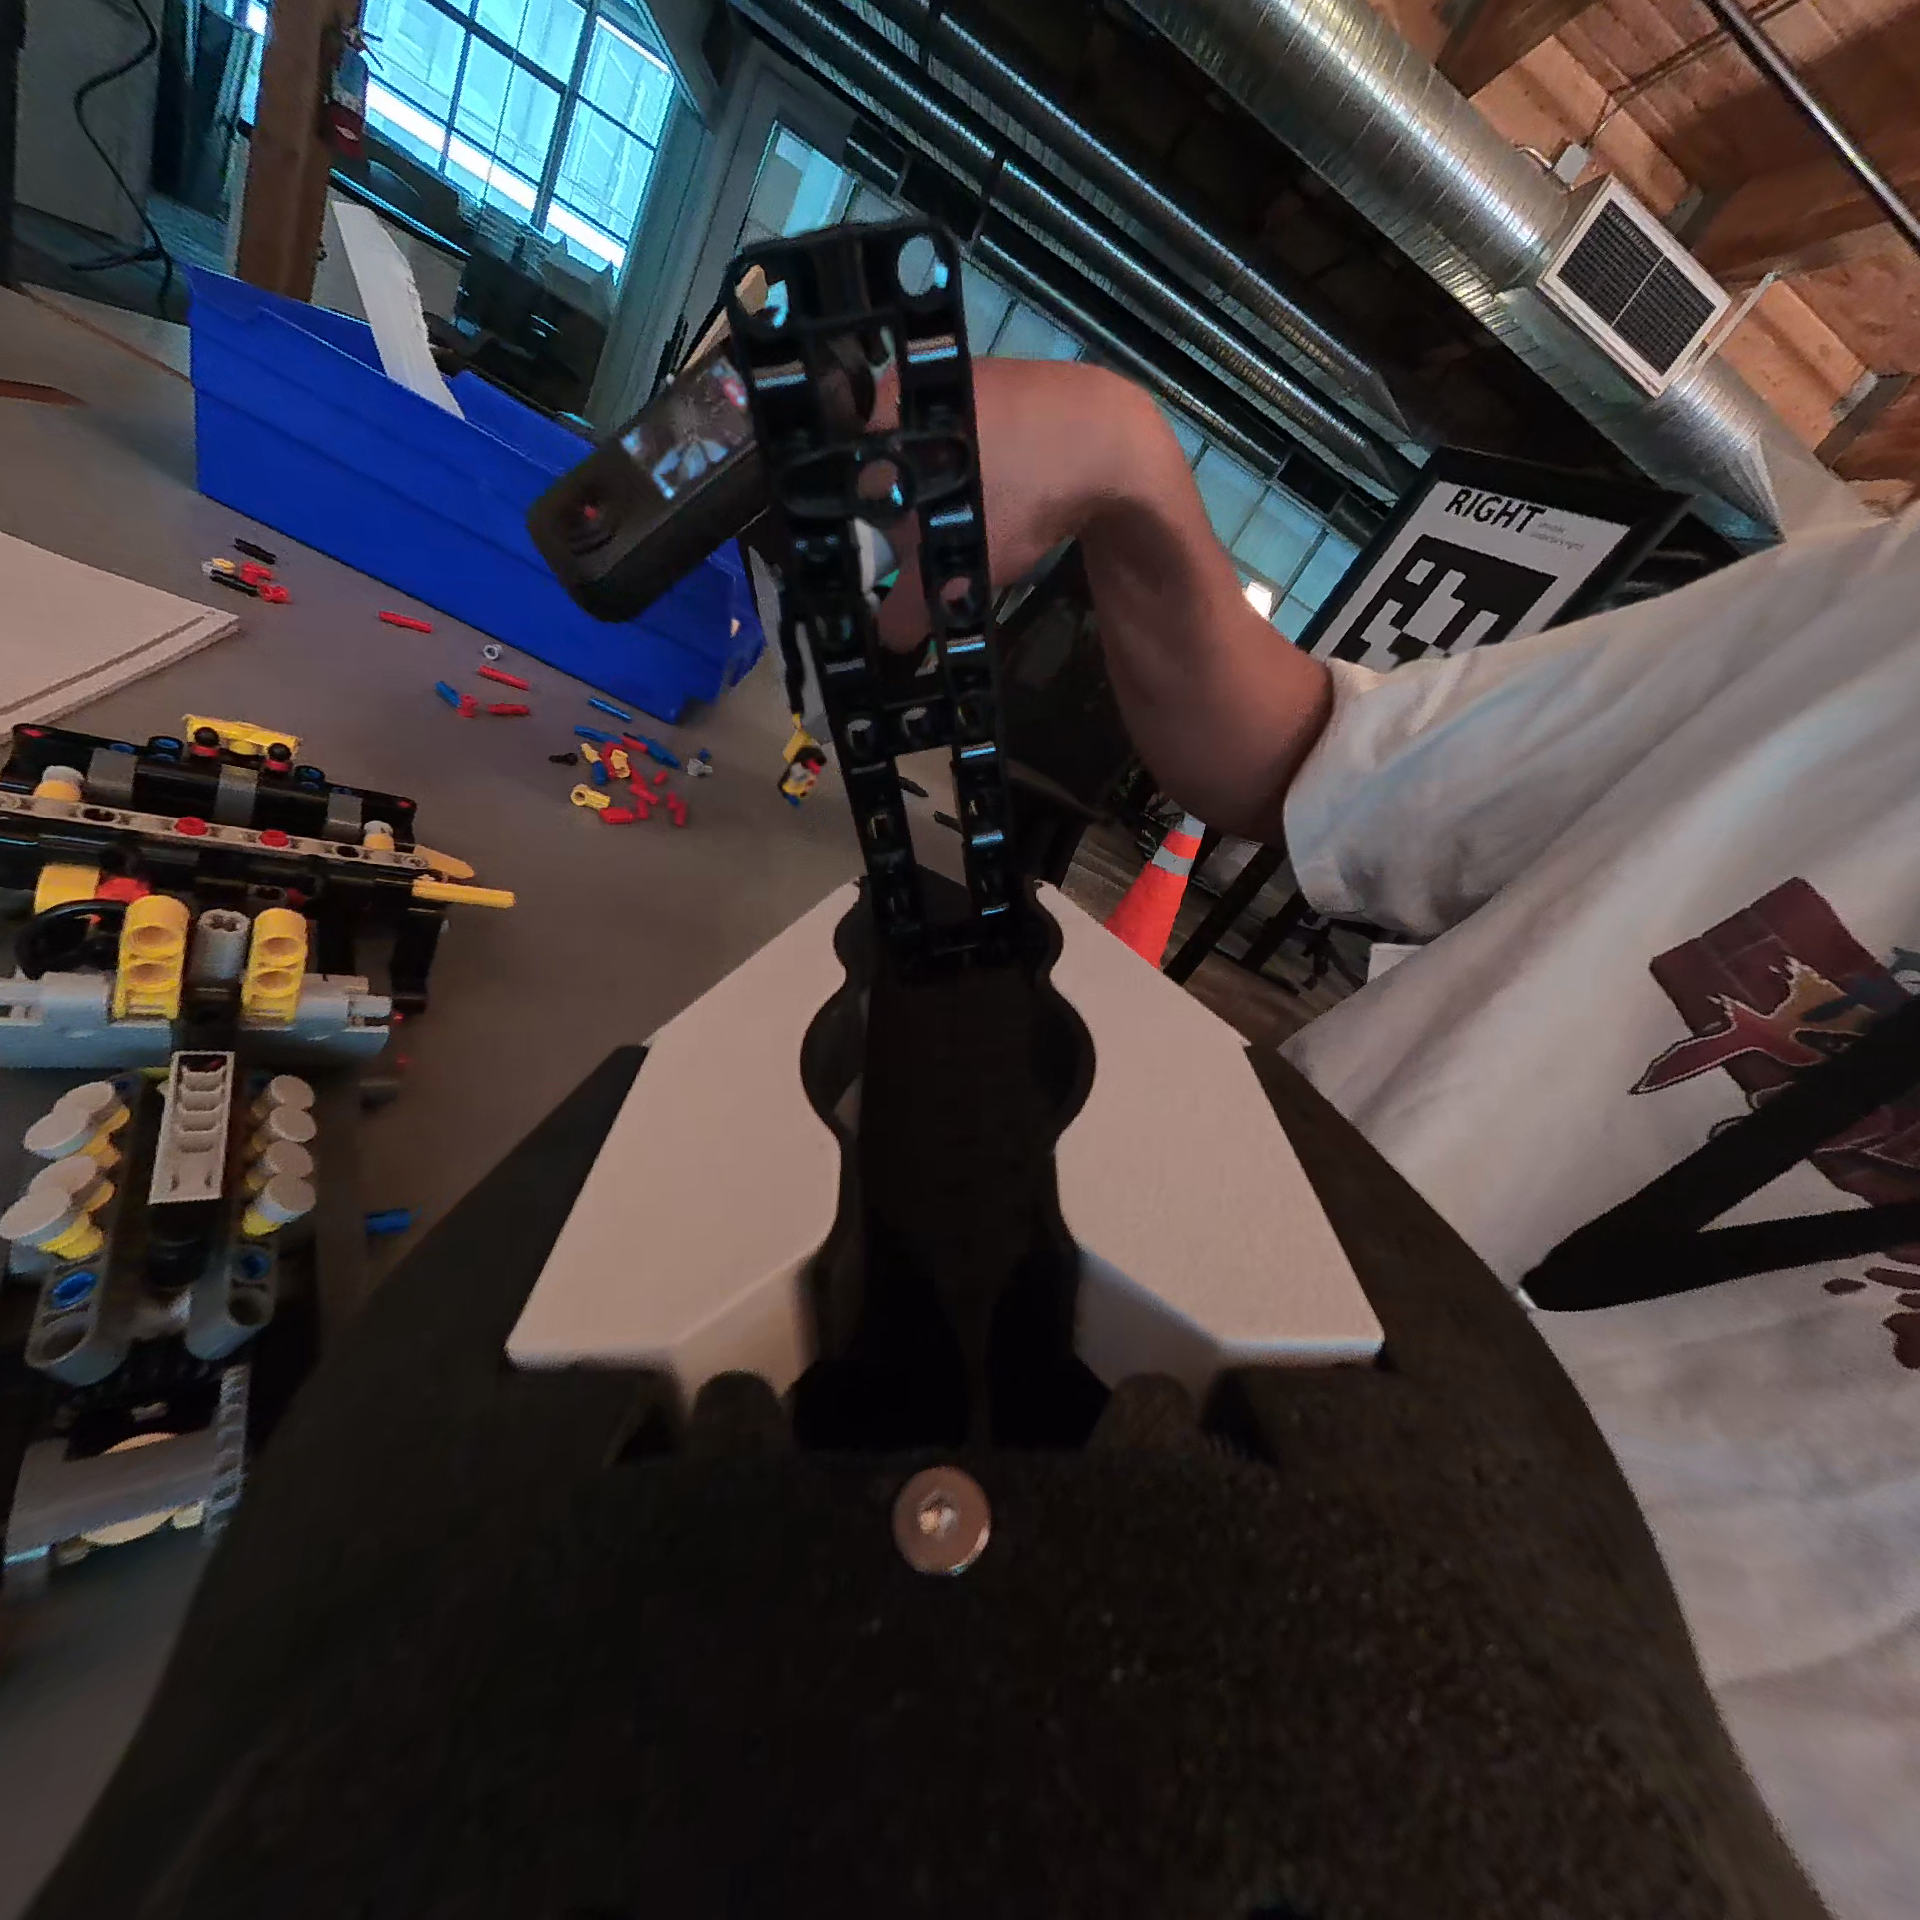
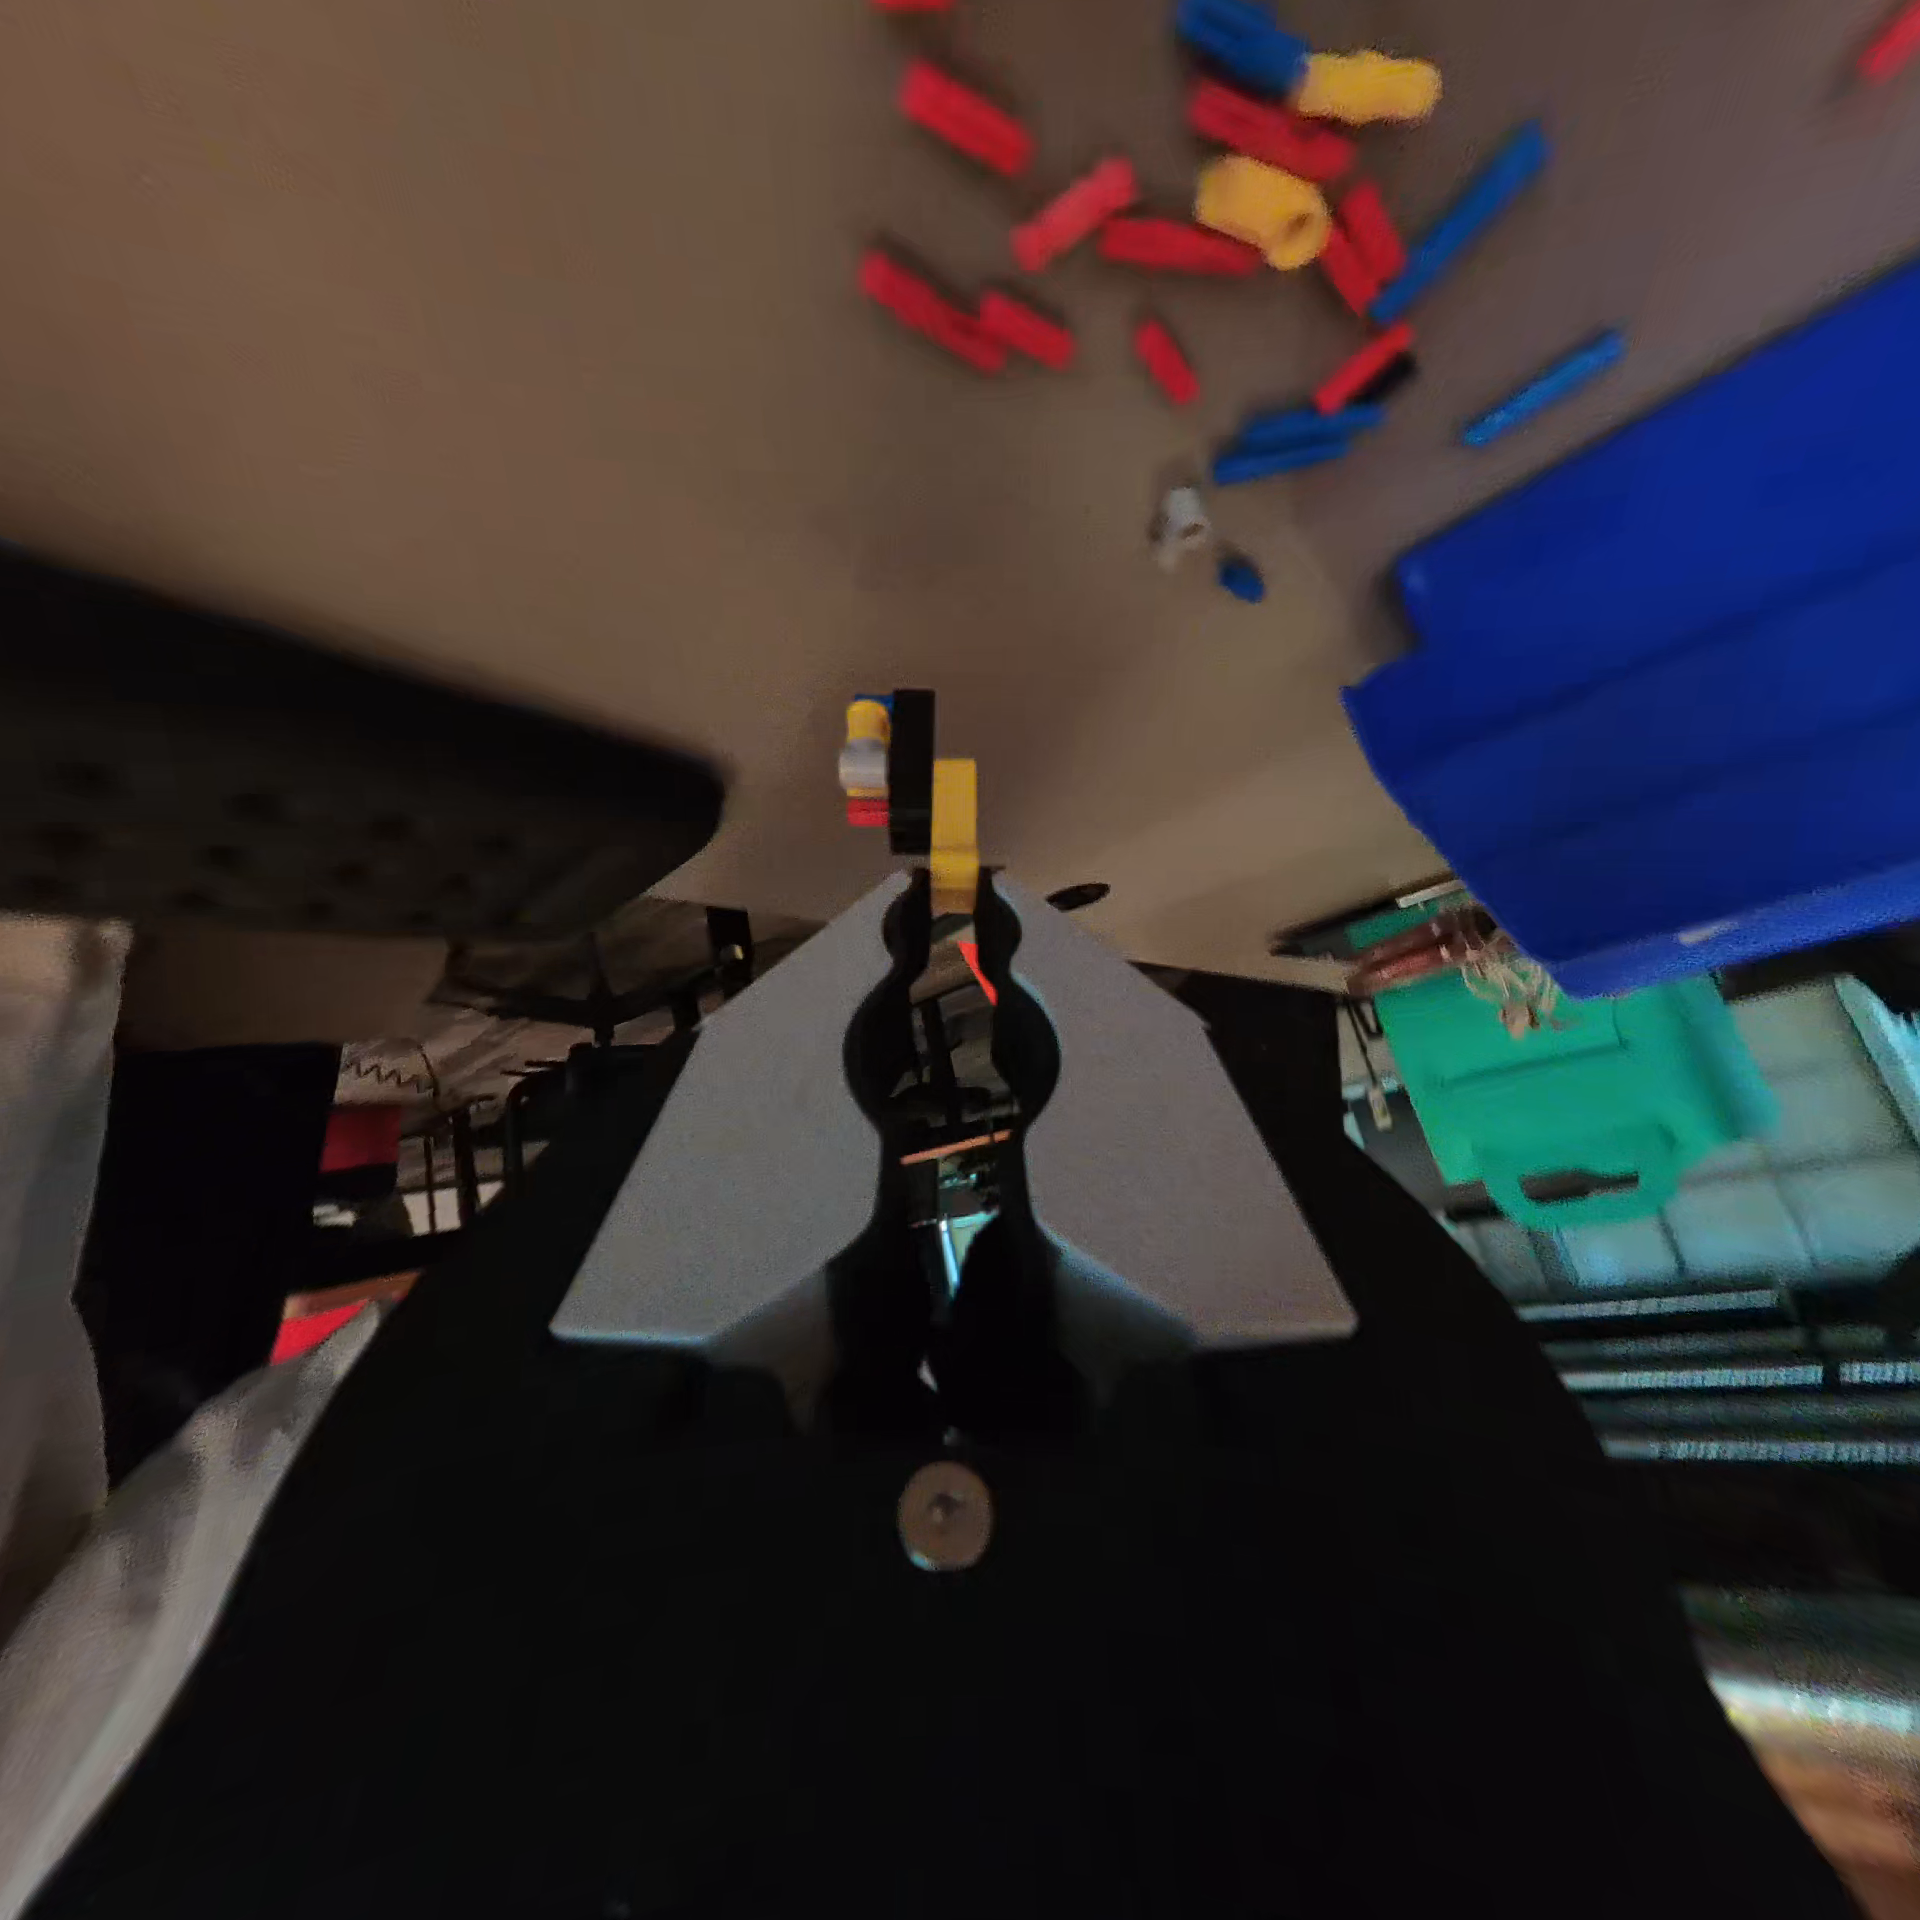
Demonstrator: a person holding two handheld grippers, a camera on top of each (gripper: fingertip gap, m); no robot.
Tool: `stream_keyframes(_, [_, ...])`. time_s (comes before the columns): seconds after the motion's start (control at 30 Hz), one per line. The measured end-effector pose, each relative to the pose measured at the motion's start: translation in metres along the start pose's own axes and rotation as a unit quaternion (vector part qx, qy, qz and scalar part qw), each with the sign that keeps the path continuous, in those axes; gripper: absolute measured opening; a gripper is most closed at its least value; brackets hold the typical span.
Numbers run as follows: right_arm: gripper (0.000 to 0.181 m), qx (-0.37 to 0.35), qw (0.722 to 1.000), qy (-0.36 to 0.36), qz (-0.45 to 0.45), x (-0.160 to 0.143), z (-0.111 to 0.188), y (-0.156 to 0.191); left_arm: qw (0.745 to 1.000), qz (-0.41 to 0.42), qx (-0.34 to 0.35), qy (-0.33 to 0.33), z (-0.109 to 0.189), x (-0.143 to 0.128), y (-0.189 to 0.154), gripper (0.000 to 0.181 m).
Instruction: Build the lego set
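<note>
My left gripper [image 1: 940, 914] is shut on a long black lego frame [image 1: 894, 582], which it holds upright in the air. A partly built lego model [image 1: 197, 935] in black, yellow and grey lies on the table at the left. My right gripper [image 2: 948, 883] is shut on a small lego sub-assembly [image 2: 920, 790] of yellow, black, grey and red parts, held above the table. That sub-assembly also shows in the left wrist view [image 1: 800, 769], behind the frame, under the right gripper's camera [image 1: 644, 488].
Loose red, blue and yellow pins [image 1: 629, 774] lie scattered on the grey table, also seen in the right wrist view [image 2: 1247, 239]. A blue bin [image 1: 416, 488] stands behind them, near the right gripper [image 2: 1683, 665]. A white booklet [image 1: 94, 623] lies at far left. A person's arm [image 1: 1143, 613] reaches across. Spacing between my two grippers at the tips: around 30 cm.
</note>
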State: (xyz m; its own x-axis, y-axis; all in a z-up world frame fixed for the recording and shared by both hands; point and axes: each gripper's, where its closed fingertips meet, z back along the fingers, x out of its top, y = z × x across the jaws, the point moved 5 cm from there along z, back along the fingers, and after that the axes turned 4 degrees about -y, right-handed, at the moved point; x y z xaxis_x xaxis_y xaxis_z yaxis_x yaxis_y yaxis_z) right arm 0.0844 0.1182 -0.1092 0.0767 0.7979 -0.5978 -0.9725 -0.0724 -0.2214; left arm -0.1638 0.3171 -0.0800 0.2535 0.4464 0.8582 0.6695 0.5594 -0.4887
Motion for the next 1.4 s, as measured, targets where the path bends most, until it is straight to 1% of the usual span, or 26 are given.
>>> stream_keyframes(0.1, [0.007, -0.025, 0.999, 0.021, -0.038, 0.003, -0.01, -0.005, 1.0, -0.005, -0.003, 0.007, -0.002, -0.002, -0.002, 0.028])
stream_keyframes(0.2, [0.007, -0.034, 0.998, 0.024, -0.056, 0.009, -0.018, -0.002, 1.0, -0.013, -0.005, 0.015, -0.004, -0.003, -0.004, 0.028])
stream_keyframes(0.3, [0.007, -0.056, 0.996, 0.018, -0.063, 0.014, -0.018, 0.003, 1.0, -0.015, -0.011, 0.019, -0.006, -0.004, -0.007, 0.028])
stream_keyframes(0.4, [0.007, -0.034, 0.995, -0.04, -0.088, 0.024, -0.01, 0.014, 1.0, -0.015, -0.014, 0.021, -0.007, -0.005, -0.007, 0.028])
stream_keyframes(0.57, [0.007, -0.01, 0.995, -0.07, -0.073, 0.025, -0.012, 0.037, 0.999, -0.013, -0.026, 0.021, -0.008, -0.004, -0.01, 0.028])
stream_keyframes(0.63, [0.007, -0.025, 0.993, -0.091, -0.069, 0.025, -0.013, 0.037, 0.999, -0.018, -0.027, 0.024, -0.009, -0.006, -0.012, 0.028])
stream_keyframes(0.67, [0.007, -0.043, 0.99, -0.117, -0.072, 0.025, -0.01, 0.034, 0.999, -0.021, -0.026, 0.026, -0.009, -0.006, -0.012, 0.028])
stream_keyframes(0.77, [0.007, -0.115, 0.969, -0.19, -0.104, 0.018, -0.005, 0.017, 0.999, -0.028, -0.024, 0.027, -0.01, -0.006, -0.013, 0.028])
stream_keyframes(0.83, [0.007, -0.187, 0.946, -0.234, -0.122, 0.017, -0.006, 0.008, 0.999, -0.029, -0.023, 0.027, -0.01, -0.006, -0.013, 0.028])
stream_keyframes(0.9, [0.007, -0.219, 0.922, -0.293, -0.131, 0.024, -0.011, 0.013, 0.999, -0.028, -0.024, 0.029, -0.011, -0.007, -0.013, 0.028])
stream_keyframes(0.93, [0.007, -0.252, 0.907, -0.31, -0.137, 0.026, -0.014, 0.014, 0.999, -0.03, -0.024, 0.031, -0.011, -0.007, -0.014, 0.028])
stream_keyframes(1.0, [0.007, -0.315, 0.882, -0.327, -0.127, 0.028, -0.02, 0.019, 0.999, -0.034, -0.023, 0.034, -0.012, -0.008, -0.014, 0.028])
stream_keyframes(1.07, [0.007, -0.343, 0.864, -0.344, -0.131, 0.03, -0.023, 0.027, 0.999, -0.035, -0.022, 0.033, -0.011, -0.008, -0.014, 0.028])
stream_keyframes(1.17, [0.008, -0.319, 0.852, -0.388, -0.146, 0.037, -0.019, 0.045, 0.999, -0.029, -0.022, 0.031, -0.011, -0.008, -0.013, 0.028])
stream_keyframes(1.33, [0.014, -0.272, 0.845, -0.435, -0.149, 0.044, -0.02, 0.065, 0.999, -0.026, -0.024, 0.03, -0.01, -0.008, -0.013, 0.028])
stream_keyframes(1.37, [0.022, -0.259, 0.841, -0.452, -0.145, 0.042, -0.017, 0.068, 0.999, -0.025, -0.026, 0.031, -0.01, -0.008, -0.013, 0.028])
stream_keyframes(1.4, [0.026, -0.223, 0.84, -0.474, -0.14, 0.039, -0.013, 0.073, 0.999, -0.023, -0.027, 0.031, -0.01, -0.008, -0.013, 0.028])
